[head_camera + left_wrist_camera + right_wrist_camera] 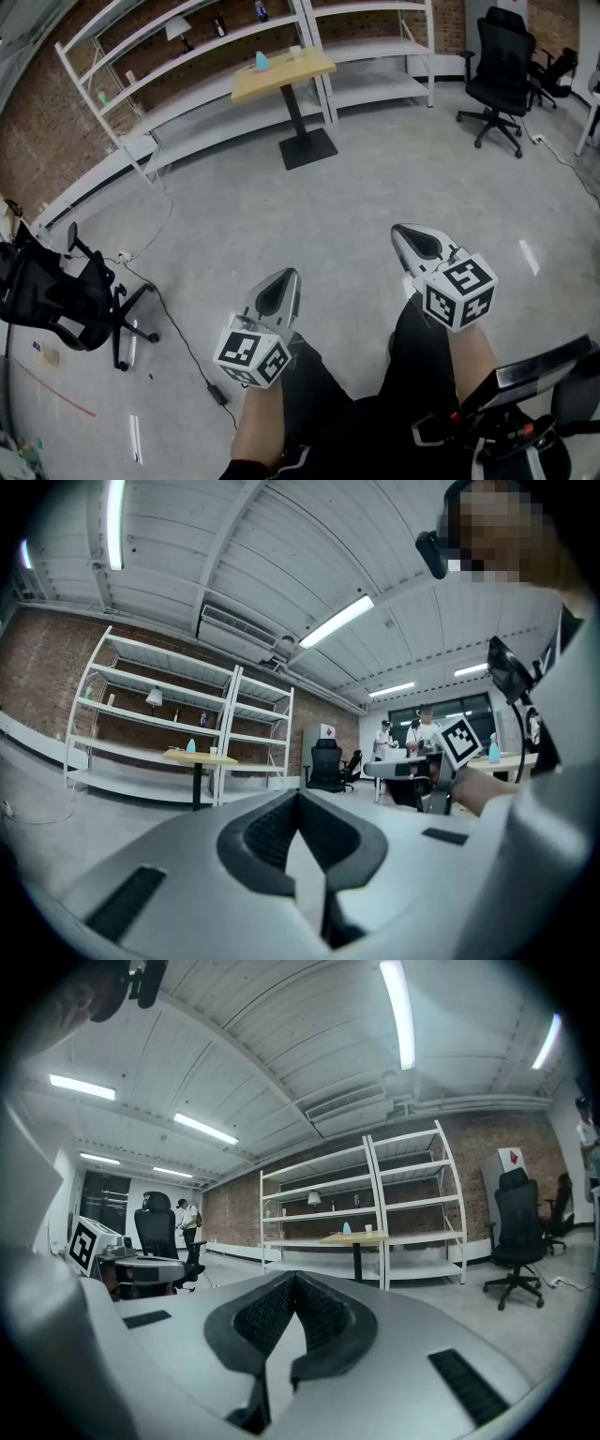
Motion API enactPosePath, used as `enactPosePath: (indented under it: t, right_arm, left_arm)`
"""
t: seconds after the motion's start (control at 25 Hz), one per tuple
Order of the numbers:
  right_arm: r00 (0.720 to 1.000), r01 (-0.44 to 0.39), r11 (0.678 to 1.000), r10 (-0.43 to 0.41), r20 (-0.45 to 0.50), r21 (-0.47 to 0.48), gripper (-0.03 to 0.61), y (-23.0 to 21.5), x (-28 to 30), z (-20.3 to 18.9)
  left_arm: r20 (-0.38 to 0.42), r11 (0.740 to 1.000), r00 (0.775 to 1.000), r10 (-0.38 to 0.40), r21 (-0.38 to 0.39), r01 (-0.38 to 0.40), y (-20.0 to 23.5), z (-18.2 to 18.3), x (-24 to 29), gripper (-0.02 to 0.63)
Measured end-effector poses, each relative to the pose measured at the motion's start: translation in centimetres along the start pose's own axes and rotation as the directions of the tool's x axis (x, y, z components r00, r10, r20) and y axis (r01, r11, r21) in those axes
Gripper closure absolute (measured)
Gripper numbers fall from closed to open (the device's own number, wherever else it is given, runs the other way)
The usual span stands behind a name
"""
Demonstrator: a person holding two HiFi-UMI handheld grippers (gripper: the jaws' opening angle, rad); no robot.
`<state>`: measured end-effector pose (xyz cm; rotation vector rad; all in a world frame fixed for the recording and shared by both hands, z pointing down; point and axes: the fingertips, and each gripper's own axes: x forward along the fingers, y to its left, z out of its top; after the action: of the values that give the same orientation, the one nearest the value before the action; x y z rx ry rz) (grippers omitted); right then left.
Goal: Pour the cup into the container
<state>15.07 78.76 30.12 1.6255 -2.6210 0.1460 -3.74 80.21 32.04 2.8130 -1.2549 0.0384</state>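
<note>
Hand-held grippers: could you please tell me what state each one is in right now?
Left hand-held gripper: closed, holding nothing.
Right hand-held gripper: closed, holding nothing.

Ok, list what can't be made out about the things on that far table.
- White cup, head view: too far and small to see any contents.
- Blue item near it on the table: too small to tell whether it is the container.
- Both gripper views: same pair, tinier still.

Far table (281,75): tan top, black leg. Container (262,62) light blue, cup (295,52) white. Shelves (187,56) white, wall (37,141) red-brown brick. Left gripper (292,273) and right gripper (398,228) silver-grey; cubes (253,354) black-and-white squares.
</note>
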Motion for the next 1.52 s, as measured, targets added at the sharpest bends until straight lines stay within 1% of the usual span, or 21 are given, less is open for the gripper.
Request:
enactPosePath:
  t: [0.16, 0.4, 0.64, 0.84, 1.04, 1.28, 1.4, 1.52]
  right_arm:
    - [1.000, 0.018, 1.000, -0.018, -0.005, 0.016, 0.577, -0.1, 1.7, -0.8]
    - [1.000, 0.009, 1.000, -0.009, -0.014, 0.024, 0.577, -0.8, 4.6, -1.3]
    - [1.000, -0.013, 1.000, 0.013, 0.002, 0.010, 0.577, -1.2, 6.7, 0.0]
    - [1.000, -0.013, 1.000, 0.013, 0.017, 0.011, 0.577, -3.1, 8.4, 1.1]
    - [0.999, -0.002, 1.000, 0.002, 0.043, 0.008, 0.577, -4.9, 11.1, 2.6]
    - [0.996, -0.006, 1.000, 0.007, 0.084, -0.009, 0.577, -7.0, 15.8, 4.4]
    - [0.995, -0.003, 1.000, 0.003, 0.098, 0.004, 0.575, -7.9, 18.5, 4.9]
    - [0.994, 0.012, 1.000, -0.013, 0.107, 0.014, 0.575, -9.9, 21.7, 5.0]
  left_arm:
    - [-0.009, 1.000, 1.000, -0.001, -0.016, 0.001, 1.7, -1.0, 0.3, 0.612]
    - [-0.046, 0.999, 0.999, -0.009, -0.042, 0.007, 3.4, -2.4, 2.4, 0.612]
    - [-0.028, 0.999, 1.000, -0.012, -0.031, 0.011, 4.9, -1.2, 4.2, 0.612]
    - [-0.011, 1.000, 1.000, -0.027, -0.014, 0.027, 5.7, 0.4, 7.0, 0.612]
    - [-0.018, 0.999, 0.999, -0.043, 0.004, 0.043, 7.4, 1.0, 9.7, 0.612]
    - [0.016, 0.998, 0.999, -0.045, 0.050, 0.044, 10.9, 3.0, 13.1, 0.612]
    - [0.000, 0.997, 0.998, -0.055, 0.048, 0.055, 13.4, 3.1, 15.1, 0.612]
    - [-0.028, 0.996, 0.997, -0.076, 0.048, 0.077, 16.2, 3.2, 18.8, 0.612]
